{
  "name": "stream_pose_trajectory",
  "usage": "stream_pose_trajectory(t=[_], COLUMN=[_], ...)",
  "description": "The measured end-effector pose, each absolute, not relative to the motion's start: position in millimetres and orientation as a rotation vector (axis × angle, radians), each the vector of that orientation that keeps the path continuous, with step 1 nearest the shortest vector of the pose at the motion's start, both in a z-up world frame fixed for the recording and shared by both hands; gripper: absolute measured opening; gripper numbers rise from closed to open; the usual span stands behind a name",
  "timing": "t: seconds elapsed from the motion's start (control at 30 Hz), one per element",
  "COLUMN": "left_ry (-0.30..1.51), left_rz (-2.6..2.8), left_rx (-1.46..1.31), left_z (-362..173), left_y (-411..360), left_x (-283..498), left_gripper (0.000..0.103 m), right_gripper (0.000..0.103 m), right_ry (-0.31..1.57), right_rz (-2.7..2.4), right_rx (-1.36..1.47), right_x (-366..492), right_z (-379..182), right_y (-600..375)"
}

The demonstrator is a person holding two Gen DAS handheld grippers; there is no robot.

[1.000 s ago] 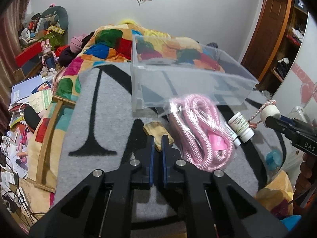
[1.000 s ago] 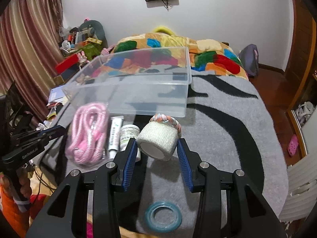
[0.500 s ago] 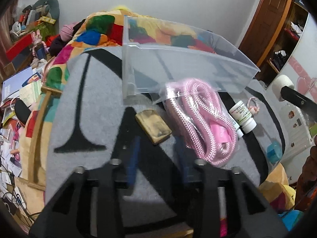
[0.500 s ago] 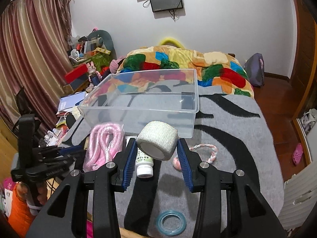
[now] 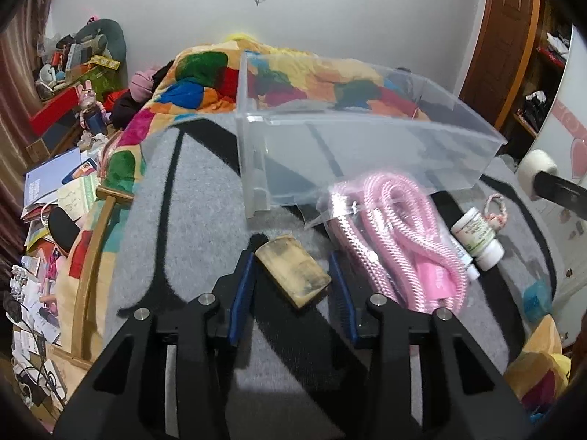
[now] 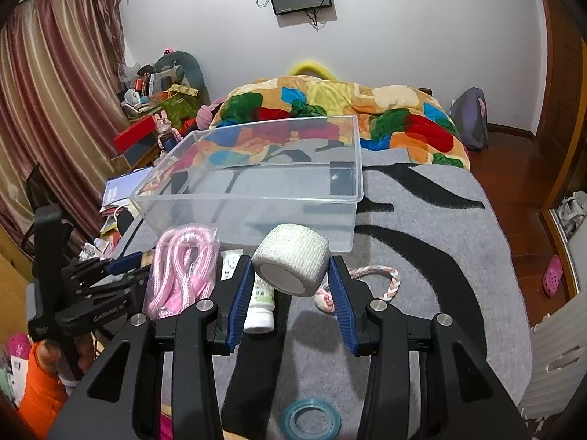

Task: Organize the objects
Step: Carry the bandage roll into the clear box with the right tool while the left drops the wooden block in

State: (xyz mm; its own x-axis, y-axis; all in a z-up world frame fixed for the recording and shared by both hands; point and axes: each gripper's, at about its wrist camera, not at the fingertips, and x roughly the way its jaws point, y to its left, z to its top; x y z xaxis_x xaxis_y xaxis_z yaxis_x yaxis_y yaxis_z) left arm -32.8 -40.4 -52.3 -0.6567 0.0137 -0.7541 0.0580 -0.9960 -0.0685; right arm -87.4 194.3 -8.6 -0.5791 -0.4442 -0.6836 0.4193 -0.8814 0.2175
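Your right gripper (image 6: 291, 286) is clamped on the white bandage roll (image 6: 291, 264), held in the air just in front of the clear plastic bin (image 6: 256, 198), which looks empty, so nothing is sorted yet. Your left gripper (image 5: 292, 278) has its jaws spread wide on either side of the tan block (image 5: 292, 275) lying on the grey blanket (image 5: 190, 220), not gripping it. Also on the blanket are the bagged pink rope (image 5: 400, 242), the white bottle (image 5: 477, 234), the braided ring (image 6: 370, 286) and the blue tape ring (image 6: 311, 420).
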Motion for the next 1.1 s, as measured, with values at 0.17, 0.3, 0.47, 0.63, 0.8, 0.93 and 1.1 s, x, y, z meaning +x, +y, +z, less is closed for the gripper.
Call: stream_pose_trajectory(t=[0.17, 0.3, 0.47, 0.63, 0.8, 0.93, 1.1], left_ry=[0.153, 0.165, 0.180, 0.185, 0.169, 0.161, 0.136], left_rz=[-2.888, -2.945, -2.970, -2.959, -2.934, -2.897, -2.882], left_rx=[1.187, 1.116, 1.103, 1.189, 1.311, 1.389, 1.424], left_z=[-18.8, 7.8, 21.5, 18.8, 6.7, -4.2, -10.6], left_y=[-46.1, -48.6, -50.0, -50.6, -46.5, -43.1, -35.4], left_x=[-25.9, -34.6, -59.9, -98.1, -130.6, -149.4, -153.2], left_gripper=[0.041, 0.041, 0.041, 0.041, 0.041, 0.041, 0.041], right_gripper=[0.038, 0.038, 0.038, 0.038, 0.038, 0.038, 0.039], right_ry=[-0.046, -0.044, 0.011, 0.080, 0.132, 0.195, 0.240], right_rz=[-2.443, -2.470, -2.499, -2.486, -2.415, -2.377, -2.337], right_rx=[1.026, 0.973, 0.933, 0.977, 1.086, 1.154, 1.177], right_x=[-100.2, -114.0, -135.2, -161.5, -185.4, -196.7, -196.1], right_z=[2.4, 17.5, 29.5, 23.1, 3.2, -11.9, -20.1], right_y=[192.9, 188.9, 171.0, 149.7, 130.3, 119.0, 110.4])
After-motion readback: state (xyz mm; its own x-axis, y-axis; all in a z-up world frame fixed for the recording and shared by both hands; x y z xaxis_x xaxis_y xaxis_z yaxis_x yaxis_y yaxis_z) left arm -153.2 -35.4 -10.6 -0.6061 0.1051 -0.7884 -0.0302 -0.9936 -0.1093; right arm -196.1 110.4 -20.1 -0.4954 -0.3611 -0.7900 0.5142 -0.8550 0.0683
